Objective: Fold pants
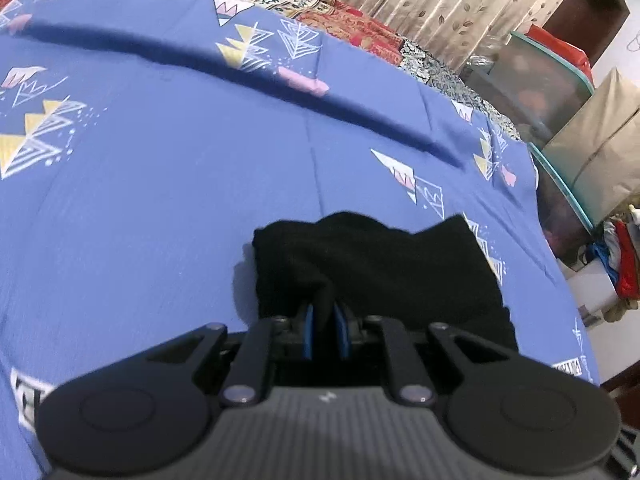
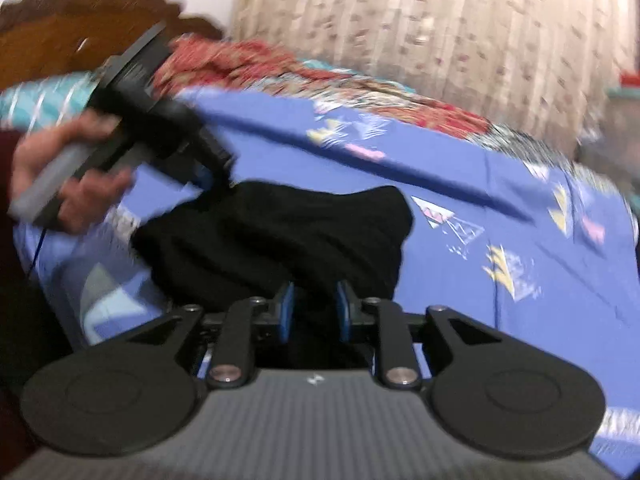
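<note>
The black pants (image 1: 380, 268) lie bunched in a folded heap on the blue patterned bedsheet (image 1: 160, 200). My left gripper (image 1: 324, 316) is shut on a pinch of the pants' near edge, cloth between its blue pads. In the right wrist view the pants (image 2: 280, 232) lie just ahead. My right gripper (image 2: 314, 300) has its blue pads on either side of black cloth at the heap's near edge, with a narrow gap between them. The left gripper (image 2: 212, 180), held in a hand, grips the pants' far left corner. This view is motion-blurred.
A red patterned quilt (image 1: 344, 20) lies along the bed's far side under beige curtains (image 1: 460, 0). Clear storage boxes (image 1: 552, 92) and a beige bag (image 1: 600, 148) stand beyond the right bed edge. A carved wooden headboard (image 2: 80, 12) is at the left.
</note>
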Available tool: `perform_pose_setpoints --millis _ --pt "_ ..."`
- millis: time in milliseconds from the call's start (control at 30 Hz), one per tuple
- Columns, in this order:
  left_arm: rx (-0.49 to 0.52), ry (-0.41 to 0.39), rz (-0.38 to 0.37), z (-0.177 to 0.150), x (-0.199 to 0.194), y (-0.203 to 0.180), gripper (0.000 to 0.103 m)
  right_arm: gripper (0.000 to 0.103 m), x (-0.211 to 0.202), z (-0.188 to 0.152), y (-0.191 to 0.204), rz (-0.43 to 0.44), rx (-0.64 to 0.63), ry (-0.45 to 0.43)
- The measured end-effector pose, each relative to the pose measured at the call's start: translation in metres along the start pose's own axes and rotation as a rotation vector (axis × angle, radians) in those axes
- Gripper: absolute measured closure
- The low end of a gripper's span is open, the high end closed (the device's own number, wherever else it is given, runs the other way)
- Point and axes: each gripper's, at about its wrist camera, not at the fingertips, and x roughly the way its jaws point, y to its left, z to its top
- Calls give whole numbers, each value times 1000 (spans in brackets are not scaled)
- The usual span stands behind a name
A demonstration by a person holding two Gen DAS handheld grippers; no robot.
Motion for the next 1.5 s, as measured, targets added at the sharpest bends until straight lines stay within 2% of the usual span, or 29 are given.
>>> perform_pose_setpoints --millis 267,300,333,400,467,567,633,667,767,800,933,1000,1067,1167,1267,1333,1367,1467,1500 --pt "-13 -1 4 7 6 -7 92 78 34 6 23 35 -301 51" --pt "-12 -1 3 8 6 -7 92 83 38 5 23 37 -321 63" --pt "-12 -1 1 8 6 -8 92 93 39 5 23 38 -346 70" --pt "-8 -5 -1 9 5 -9 92 96 33 8 21 26 -342 60" --pt "-5 -7 0 9 6 -9 92 97 20 16 16 36 -277 30" --pt "-11 0 9 8 8 -8 92 97 6 17 16 115 -127 30" --pt "-12 7 16 6 12 -6 92 96 9 4 20 174 -7 90" --pt "-11 13 20 5 14 -6 92 101 13 -4 24 178 9 113" --pt "14 13 33 3 13 -9 91 101 27 -20 23 228 99 206" --pt "20 12 32 3 10 -9 90 101 26 -20 20 222 123 205" --pt "3 -32 -6 2 -18 -4 89 100 -7 1 -5 217 195 63" --pt "-42 -62 -31 1 -34 0 92 98 -17 12 -22 160 228 12" --pt "-44 -96 -77 0 -49 -5 92 96 -19 21 -37 116 287 -33" --pt "39 -112 -132 -10 -60 -24 92 96 -8 27 -51 67 386 -66" --pt "150 -71 -163 -30 -55 -43 91 96 7 20 -52 97 476 -81" --pt "215 -24 -127 -45 -41 -50 91 96 29 12 -59 124 555 -34" --pt "229 -6 -114 -50 -35 -51 91 100 42 8 -61 117 567 -1" --pt "312 19 -23 -59 -9 -52 90 103 75 -7 -65 58 558 107" --pt "337 24 4 -59 0 -51 92 103 78 -11 -68 45 580 109"
